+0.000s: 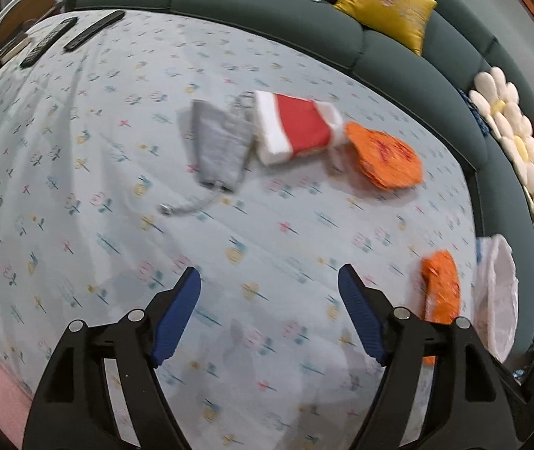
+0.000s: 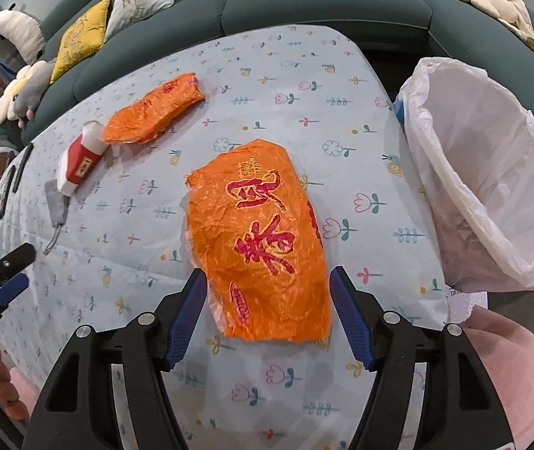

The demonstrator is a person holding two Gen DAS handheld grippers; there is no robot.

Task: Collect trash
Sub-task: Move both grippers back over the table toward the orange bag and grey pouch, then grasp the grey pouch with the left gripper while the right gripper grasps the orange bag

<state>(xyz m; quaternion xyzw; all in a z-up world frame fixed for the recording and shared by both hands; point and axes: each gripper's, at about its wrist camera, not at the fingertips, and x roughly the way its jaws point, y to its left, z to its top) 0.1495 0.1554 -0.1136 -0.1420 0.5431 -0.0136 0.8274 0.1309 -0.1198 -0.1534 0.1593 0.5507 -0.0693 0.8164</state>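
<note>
A large crumpled orange wrapper with red characters point(image 2: 263, 240) lies flat on the flowered tablecloth point(image 2: 304, 112). My right gripper point(image 2: 267, 273) stands open over its near end, one blue pad at each side edge, not pressing. A second orange wrapper point(image 2: 154, 108) lies further back, next to a red-and-white pack point(image 2: 79, 161). The white-bagged bin point(image 2: 491, 172) gapes at the table's right edge. My left gripper point(image 1: 268, 277) is open above bare cloth with nothing between its fingers. Ahead of it lie the pack point(image 1: 296, 127) and the second wrapper point(image 1: 385, 157).
A grey pouch with a cord point(image 1: 218, 150) sits left of the pack. Two black remotes point(image 1: 47, 43) lie at the far left corner. A dark green sofa point(image 1: 267, 11) with cushions curves behind the table. A pink sleeve point(image 2: 510, 375) shows at lower right.
</note>
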